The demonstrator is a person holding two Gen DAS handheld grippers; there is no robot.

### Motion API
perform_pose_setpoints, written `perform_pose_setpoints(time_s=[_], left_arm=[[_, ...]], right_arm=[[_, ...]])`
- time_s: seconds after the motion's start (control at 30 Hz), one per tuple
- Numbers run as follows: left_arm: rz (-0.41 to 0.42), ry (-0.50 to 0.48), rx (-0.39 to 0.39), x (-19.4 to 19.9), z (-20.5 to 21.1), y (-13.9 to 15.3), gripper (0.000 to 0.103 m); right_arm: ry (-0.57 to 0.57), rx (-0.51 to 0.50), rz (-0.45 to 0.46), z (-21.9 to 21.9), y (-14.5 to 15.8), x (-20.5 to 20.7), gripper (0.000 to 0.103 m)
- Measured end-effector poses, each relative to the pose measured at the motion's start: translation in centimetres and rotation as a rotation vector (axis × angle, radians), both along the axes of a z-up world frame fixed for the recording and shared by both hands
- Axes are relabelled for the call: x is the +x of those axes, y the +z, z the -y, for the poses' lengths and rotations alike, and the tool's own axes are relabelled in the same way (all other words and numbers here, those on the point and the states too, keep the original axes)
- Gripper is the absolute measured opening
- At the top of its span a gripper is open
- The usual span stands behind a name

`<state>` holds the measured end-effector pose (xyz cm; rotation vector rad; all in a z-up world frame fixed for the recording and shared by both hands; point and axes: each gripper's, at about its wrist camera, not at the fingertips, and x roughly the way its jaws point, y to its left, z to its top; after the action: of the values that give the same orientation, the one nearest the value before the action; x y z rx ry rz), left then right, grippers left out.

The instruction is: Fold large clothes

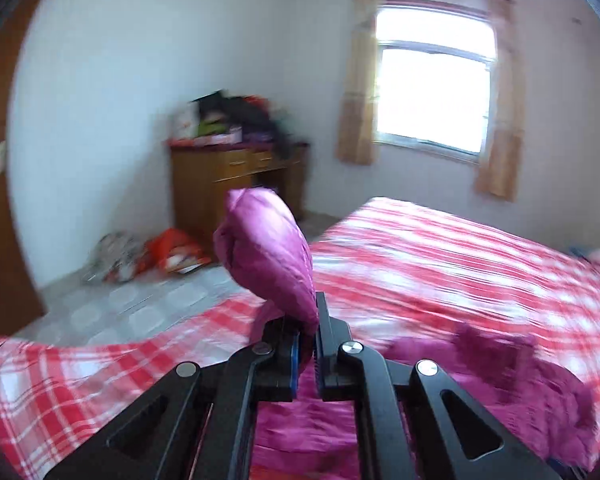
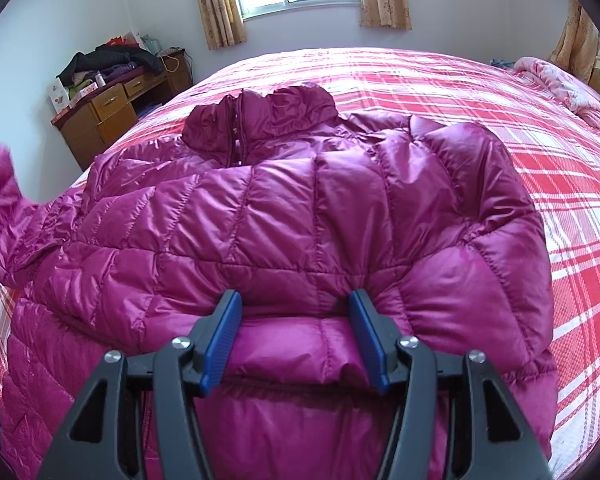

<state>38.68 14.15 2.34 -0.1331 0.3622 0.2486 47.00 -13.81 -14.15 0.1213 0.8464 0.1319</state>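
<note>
Jacket point(image 2: 284, 216) on bed point(image 2: 540, 128); left gripper point(image 1: 306, 344) jaws apparently pinch its sleeve point(image 1: 268, 252), right gripper point(image 2: 296, 340) jaws spread.

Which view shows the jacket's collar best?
The right wrist view: the collar of the magenta jacket lies unobstructed, zipper visible. The left wrist view shows only the pinched sleeve in the left gripper.

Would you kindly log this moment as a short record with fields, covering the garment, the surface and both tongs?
garment: magenta puffer jacket, spread with collar toward the window
surface: bed with red plaid sheet
left tongs: shut on a sleeve, lifted above the bed
right tongs: open, fingers straddling a jacket fold
right sleeve: already folded across the front
view quality: left wrist blurred
</note>
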Motion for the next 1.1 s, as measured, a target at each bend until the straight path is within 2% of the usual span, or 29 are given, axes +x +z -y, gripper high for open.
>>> perform_pose_setpoints(time_s=[0.1,0.2,0.33,0.43,0.53,0.7,0.8,0.97,1.1], left_arm=[[-0.001,-0.147,0.018,0.3,5.9,-0.5,0.005],[-0.050,-0.256,0.032,1.0,10.7,-2.7,0.005],[-0.135,-0.355,0.027,1.8,14.4,-6.6,0.005],[-0.216,-0.382,0.008,1.6,16.1,-9.6,0.005],[-0.295,-0.383,-0.033,2.0,16.2,-12.3,0.005],[-0.377,-0.404,-0.121,2.5,16.2,-13.9,0.006],[-0.403,-0.424,-0.166,2.1,15.4,-13.7,0.006],[-0.436,-0.465,-0.152,-0.7,14.3,-12.1,0.007],[-0.463,-0.462,-0.200,-3.1,12.4,-12.2,0.008]], right_arm=[[-0.001,0.015,0.002,0.1,0.0,0.0,0.059],[-0.001,0.037,0.005,0.4,0.0,0.0,0.059],[-0.001,0.074,0.008,0.7,0.0,0.1,0.059],[-0.002,0.106,0.011,1.1,0.1,0.1,0.059],[-0.002,0.122,0.012,1.2,0.2,0.2,0.059],[-0.003,0.125,0.013,1.2,0.2,0.3,0.059],[-0.003,0.126,0.013,1.2,0.2,0.3,0.059],[-0.003,0.116,0.012,1.2,0.1,0.3,0.059],[-0.003,0.104,0.009,1.0,0.1,0.4,0.059]])
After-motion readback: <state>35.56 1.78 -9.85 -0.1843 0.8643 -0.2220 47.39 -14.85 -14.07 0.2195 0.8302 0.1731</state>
